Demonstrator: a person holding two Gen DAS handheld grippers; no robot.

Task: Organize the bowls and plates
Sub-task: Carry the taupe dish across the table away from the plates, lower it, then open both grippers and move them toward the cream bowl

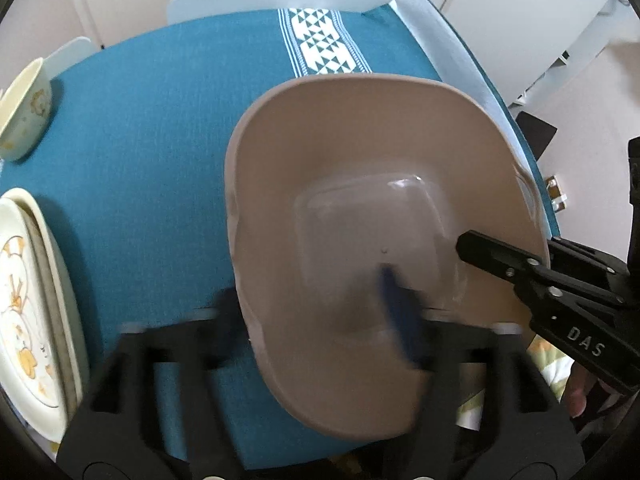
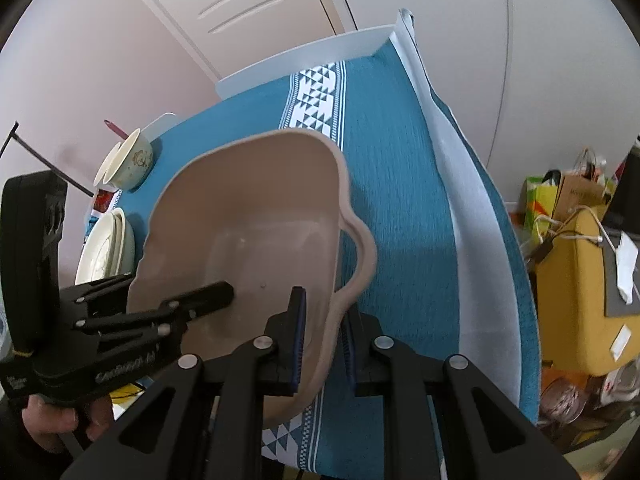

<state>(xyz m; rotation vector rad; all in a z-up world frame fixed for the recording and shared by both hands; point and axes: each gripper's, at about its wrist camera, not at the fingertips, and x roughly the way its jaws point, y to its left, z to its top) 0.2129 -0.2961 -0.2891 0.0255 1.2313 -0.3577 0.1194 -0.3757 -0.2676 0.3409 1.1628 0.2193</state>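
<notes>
Right hand-held gripper [image 2: 322, 344] clamps the smooth beige plastic basin's [image 2: 248, 216] wavy rim; left hand-held gripper [image 1: 316, 320] gapes.

A home dining room: teal tablecloth [image 2: 400, 184], painted crockery [image 1: 28, 304], white panelled door [image 2: 240, 0], shopping bags [image 2: 568, 196] beside.

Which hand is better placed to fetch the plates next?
Left, probably: the left gripper has its jaws open off the basin, and the plates lie on its side. The right gripper clamps the rim.
</notes>
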